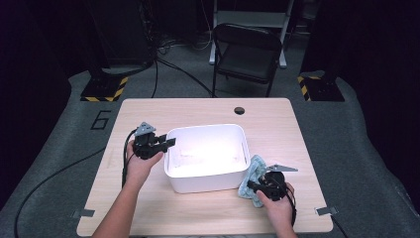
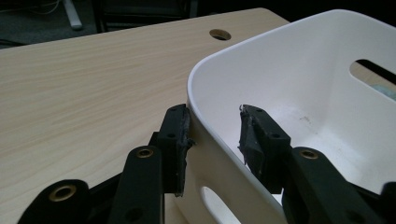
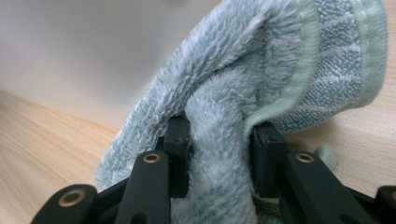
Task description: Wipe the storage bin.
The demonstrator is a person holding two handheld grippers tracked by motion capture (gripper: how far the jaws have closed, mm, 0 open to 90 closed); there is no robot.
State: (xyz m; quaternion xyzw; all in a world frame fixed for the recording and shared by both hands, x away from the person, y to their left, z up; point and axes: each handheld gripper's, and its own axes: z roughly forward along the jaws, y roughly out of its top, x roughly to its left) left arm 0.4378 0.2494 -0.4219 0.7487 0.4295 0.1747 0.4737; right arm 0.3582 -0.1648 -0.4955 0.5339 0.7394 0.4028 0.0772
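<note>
Right tool (image 3: 219, 140) first: its jaws are clamped on a thick fold of the pale green towel (image 3: 261, 79), pile bulging out between and around the pads; in the high view that towel (image 1: 251, 179) is bunched on the worktop (image 1: 198, 111) at the near right corner of the white tub (image 1: 242, 136), touching its wall; soft, light, floppy stuff, so a pinch anywhere through a doubled fold should carry it, though loose ends will trail and drag. Over to the left tool (image 2: 212, 135): jaws at a middling spread, straddling the tub's rim (image 2: 205, 70) near its left corner, one finger outside the wall, the other inside; the outer pad looks to be at the plastic, the inner one stands off it, though the angle makes contact hard to call; I read it as not yet gripping. The tub looks like stiff, smooth, thin-walled plastic, light and empty inside; slippery under rubber pads, so the rolled rim or the handle slot (image 2: 212, 205) just below is the sensible hold; a one-sided pinch will likely tip it.
</note>
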